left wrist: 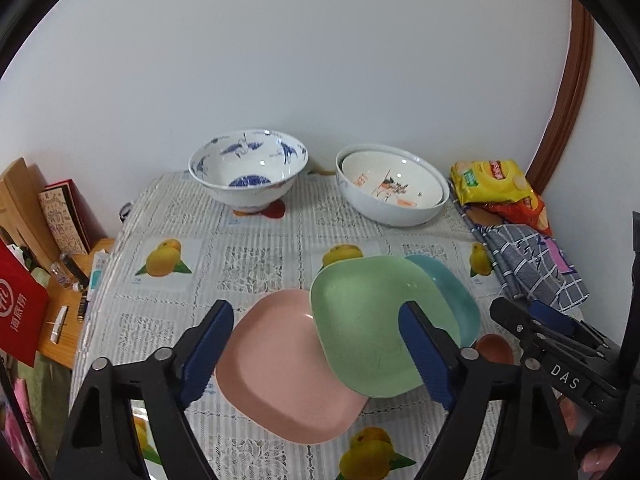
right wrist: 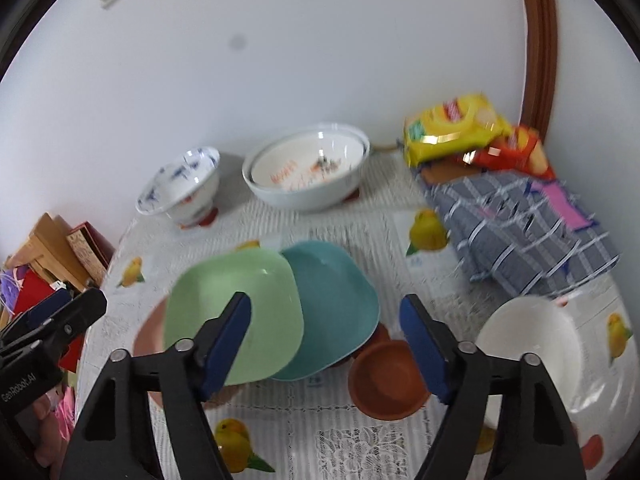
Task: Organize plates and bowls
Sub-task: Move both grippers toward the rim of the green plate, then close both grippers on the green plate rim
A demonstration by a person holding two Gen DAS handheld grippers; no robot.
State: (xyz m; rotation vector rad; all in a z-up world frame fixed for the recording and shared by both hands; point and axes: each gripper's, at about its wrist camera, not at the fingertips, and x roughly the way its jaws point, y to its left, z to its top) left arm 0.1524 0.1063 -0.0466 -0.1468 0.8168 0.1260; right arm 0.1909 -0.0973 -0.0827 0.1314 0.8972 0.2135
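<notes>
Hovering above the plates, the left gripper (left wrist: 316, 344) was spread wide, holding nothing. The green plate (left wrist: 372, 320) lay over the pink plate (left wrist: 280, 364) and the teal plate (right wrist: 336, 304). The right gripper (right wrist: 326, 344), also spread, hung at 3 o'clock beside them, over a brown bowl (right wrist: 386, 380). Snack packets (right wrist: 452, 128) and a checked cloth (right wrist: 516, 224) crowded 1 o'clock.

Bench (left wrist: 256, 256) under lace cloth with lemon prints. Blue-patterned bowl (left wrist: 248, 170) at 11 o'clock, nested white bowls (left wrist: 394, 190) at 1. Snack packets (left wrist: 494, 186) and checked cloth (left wrist: 532, 266) at 2–3. Pink plate (left wrist: 280, 368) centre, brown saucer (right wrist: 386, 378) and white bowl (right wrist: 532, 344) at 4.
</notes>
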